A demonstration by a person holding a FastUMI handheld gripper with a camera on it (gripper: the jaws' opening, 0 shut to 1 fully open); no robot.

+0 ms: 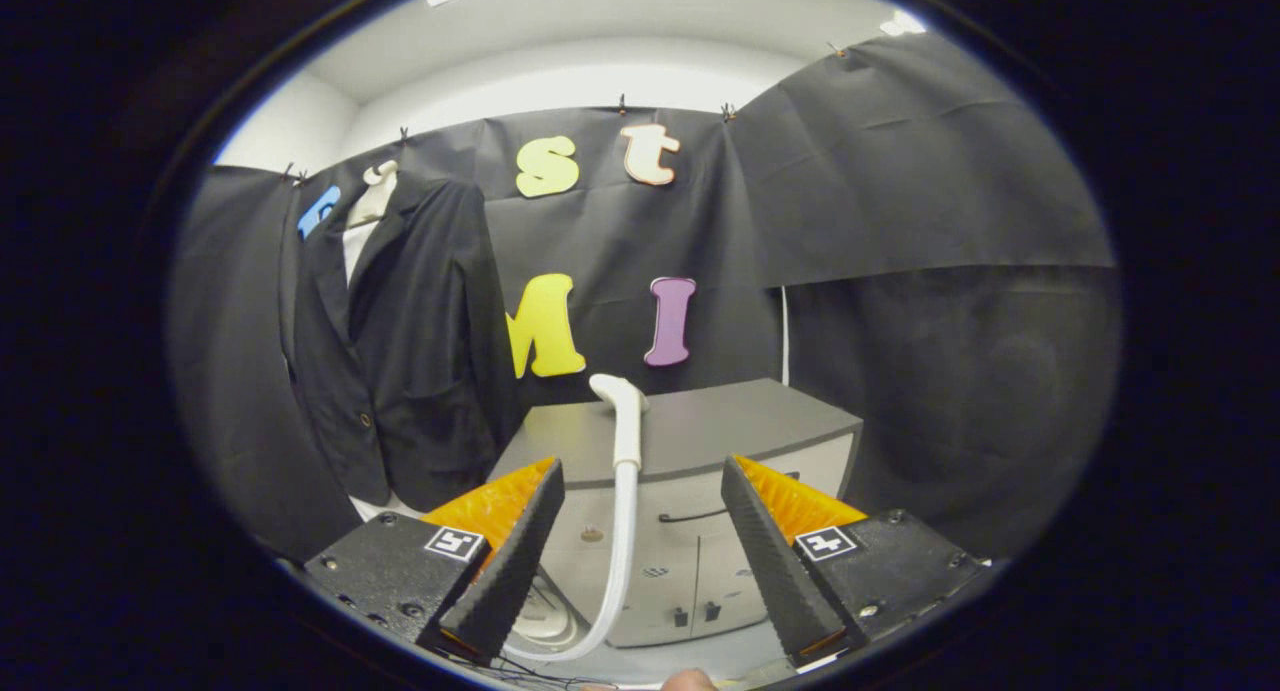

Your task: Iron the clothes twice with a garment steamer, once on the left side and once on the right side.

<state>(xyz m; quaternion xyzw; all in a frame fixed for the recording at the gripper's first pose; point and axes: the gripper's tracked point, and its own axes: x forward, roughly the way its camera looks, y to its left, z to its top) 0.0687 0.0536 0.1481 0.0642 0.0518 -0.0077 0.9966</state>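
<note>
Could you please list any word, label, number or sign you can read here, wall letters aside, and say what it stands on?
Readable words or numbers: none.
Square markers on the tongs: coded patterns, not text.
Steamer, cabinet, jacket: no lettering can be made out.
The tongs stand open, the steamer just ahead between the fingers, untouched.

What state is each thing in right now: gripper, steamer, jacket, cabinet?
Gripper: jaws open, holding nothing.
Garment steamer head: upright on the cabinet top, just ahead between the jaws, not gripped.
Steamer hose: hangs down the cabinet front, curving toward the floor.
Black jacket: hanging on the booth wall beside the cabinet, front buttoned.
Grey cabinet: doors closed.
</note>
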